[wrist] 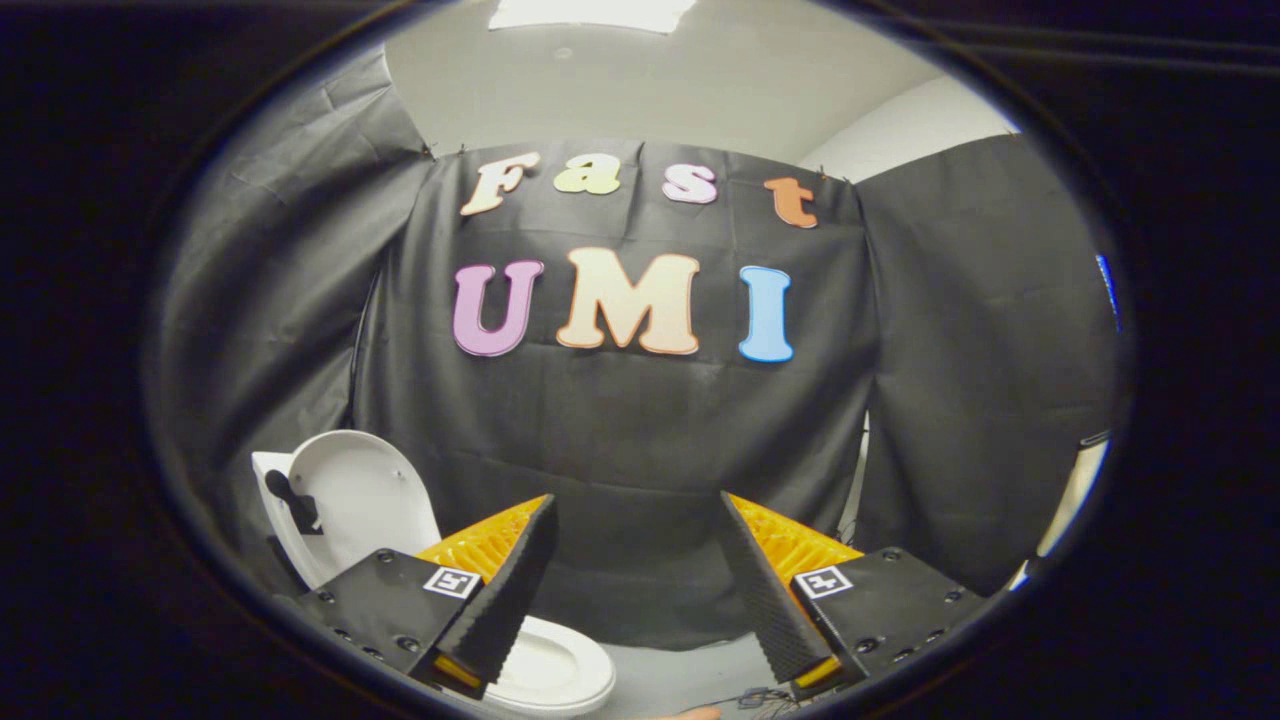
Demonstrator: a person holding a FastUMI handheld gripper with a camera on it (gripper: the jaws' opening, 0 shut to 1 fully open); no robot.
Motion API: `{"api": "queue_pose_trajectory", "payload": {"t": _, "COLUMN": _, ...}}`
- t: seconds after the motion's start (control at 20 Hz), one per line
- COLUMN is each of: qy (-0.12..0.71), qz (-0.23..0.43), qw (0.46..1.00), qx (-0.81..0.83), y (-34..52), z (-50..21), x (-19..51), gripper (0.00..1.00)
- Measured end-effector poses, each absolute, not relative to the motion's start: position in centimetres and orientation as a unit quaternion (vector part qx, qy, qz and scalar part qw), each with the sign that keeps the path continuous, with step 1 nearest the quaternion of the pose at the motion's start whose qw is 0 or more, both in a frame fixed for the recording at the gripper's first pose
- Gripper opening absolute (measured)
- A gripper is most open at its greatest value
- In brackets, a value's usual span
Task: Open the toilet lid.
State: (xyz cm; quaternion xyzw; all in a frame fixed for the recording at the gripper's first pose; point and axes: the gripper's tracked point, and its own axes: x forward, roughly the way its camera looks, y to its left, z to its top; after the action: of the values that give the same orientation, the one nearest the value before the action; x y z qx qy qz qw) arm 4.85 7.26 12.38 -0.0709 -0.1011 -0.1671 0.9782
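Now the tongs (635,530) stand wide apart with nothing between their fingers. Just beyond the left finger sits the toilet seat (560,672), and farther off on that side the toilet lid (365,495) already stands upright. The lift looks finished, so the sound move is drawing clear without brushing the lid.

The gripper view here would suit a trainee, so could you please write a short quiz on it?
1. True or false: the white plastic toilet lid stands raised.
2. The tongs are: A) shut on the lid, B) open and holding nothing, C) shut on the seat.
3. Which white ring-shaped part lies just beyond the left finger?

Key: 1 true; 2 B; 3 the white toilet seat.
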Motion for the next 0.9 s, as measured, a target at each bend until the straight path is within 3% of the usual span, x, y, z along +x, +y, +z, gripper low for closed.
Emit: {"api": "queue_pose_trajectory", "payload": {"t": 0.9, "qy": -0.059, "qz": -0.186, "qw": 0.980, "qx": -0.042, "y": 4.4, "z": 8.1, "x": 3.8, "gripper": 0.98}}
